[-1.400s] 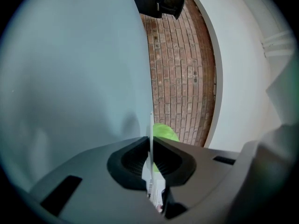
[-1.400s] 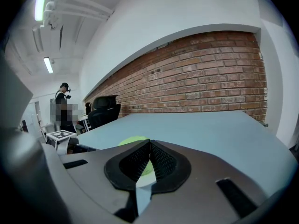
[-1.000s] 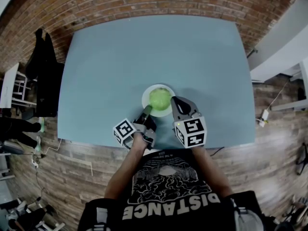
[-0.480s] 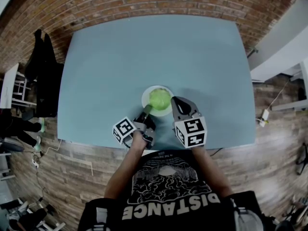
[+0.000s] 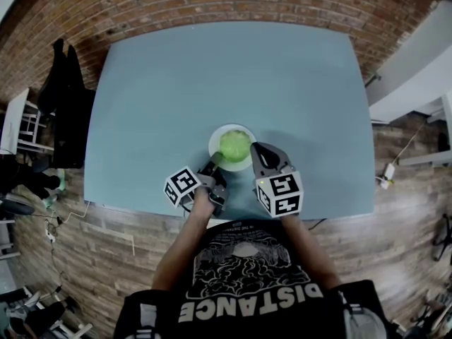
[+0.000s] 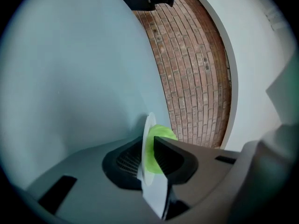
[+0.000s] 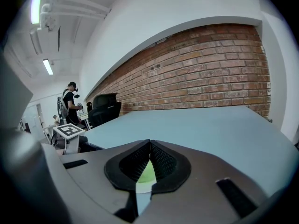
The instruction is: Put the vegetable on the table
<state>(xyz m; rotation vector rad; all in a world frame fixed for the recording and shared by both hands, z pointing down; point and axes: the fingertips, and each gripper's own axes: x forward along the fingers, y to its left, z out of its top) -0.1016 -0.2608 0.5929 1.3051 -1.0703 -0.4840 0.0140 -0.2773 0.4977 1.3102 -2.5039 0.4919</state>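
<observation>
The vegetable (image 5: 234, 144) is a round, pale green head, lettuce or cabbage by the look of it. It is too ball-like to show any long axis or a way it points. It sits on a white plate (image 5: 215, 141) on the grey-blue bench (image 5: 212, 69), near the person's edge and about midway across.

Both forearms reach forward from the body, close together. The left gripper (image 5: 212, 167) comes at the plate from the near left, angled up and to the right, with its marker cube (image 5: 182, 187) turned cornerwise. In the left gripper view the bench stands nearly upright, so that gripper is rolled onto its side. There its jaws are closed on the plate's rim (image 6: 148, 146), one above and one below, with the green head (image 6: 162, 132) just past them.

The right gripper (image 5: 257, 150) lies level at the plate's right edge, pointing straight away from the person. In the right gripper view its jaws (image 7: 149, 143) meet at the tips with nothing between them. A sliver of the vegetable (image 7: 147, 174) and the plate (image 7: 144, 186) shows through the gap beneath them.
</observation>
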